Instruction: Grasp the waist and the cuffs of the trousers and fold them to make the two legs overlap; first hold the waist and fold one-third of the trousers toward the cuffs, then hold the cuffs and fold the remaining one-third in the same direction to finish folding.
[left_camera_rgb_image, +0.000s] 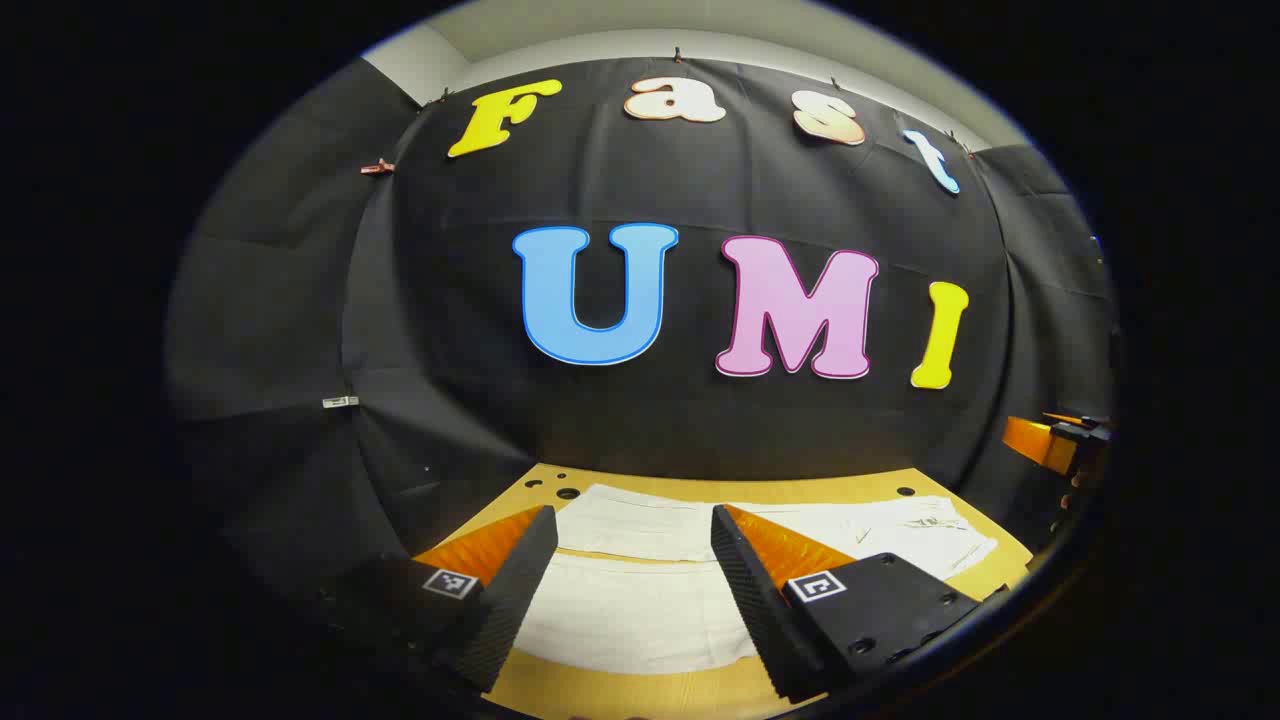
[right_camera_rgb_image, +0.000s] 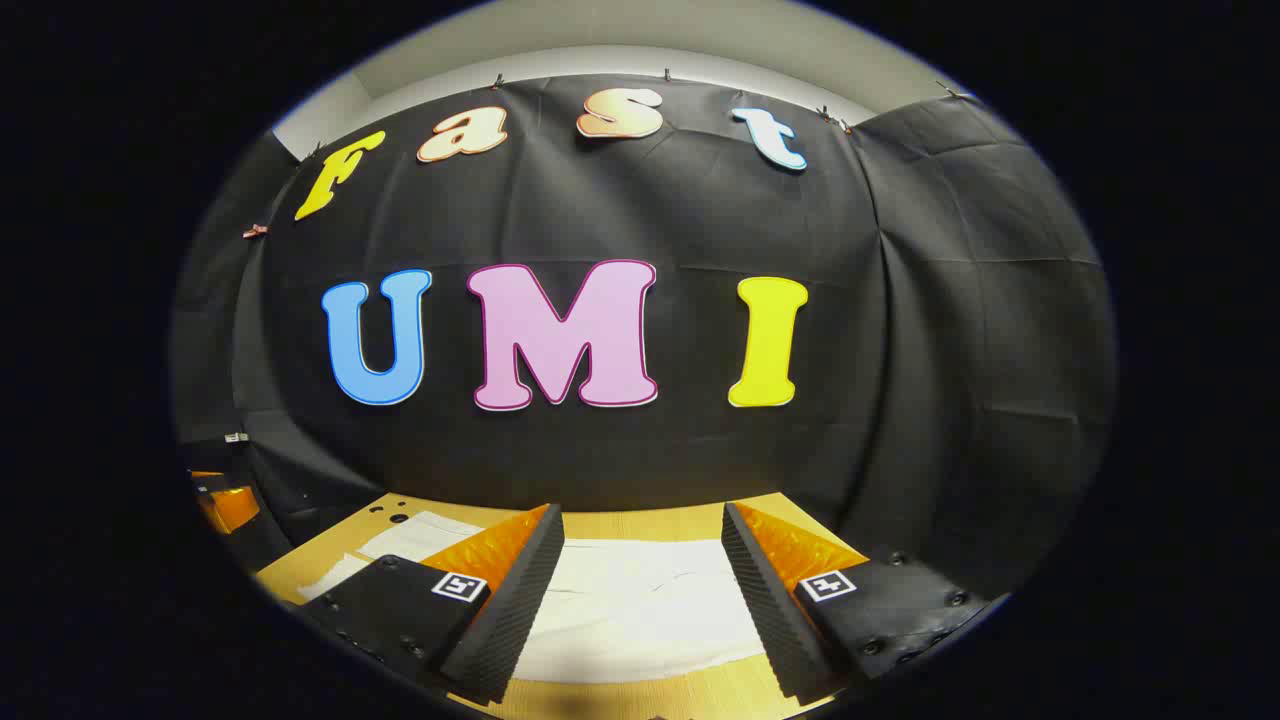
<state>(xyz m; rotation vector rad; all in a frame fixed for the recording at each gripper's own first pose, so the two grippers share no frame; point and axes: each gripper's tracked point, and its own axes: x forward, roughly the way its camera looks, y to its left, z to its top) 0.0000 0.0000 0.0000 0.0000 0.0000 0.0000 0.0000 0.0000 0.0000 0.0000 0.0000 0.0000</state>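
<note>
In the left gripper view we see the left hand-held gripper (left_camera_rgb_image: 633, 560) held above the near edge of the bench (left_camera_rgb_image: 620, 690), its two fingers spread wide apart with nothing between them. The white trousers (left_camera_rgb_image: 640, 600) lie flat on the bench straight ahead of those fingers and below them, one leg close in front and the other leg beyond it, with a strip of bare wood showing between the two. This view follows the cloth off to the gripper's right, where it ends in a wrinkled part near the bench corner, and at the far right edge we catch a piece of the other gripper. In the right gripper view the right hand-held gripper (right_camera_rgb_image: 643, 560) is likewise open and empty, poised over the trousers (right_camera_rgb_image: 640, 610), which spread flat between and ahead of its fingers. Here we see more cloth running away to the gripper's left over the bench (right_camera_rgb_image: 650, 700), and at the far left edge a part of the other gripper shows.
</note>
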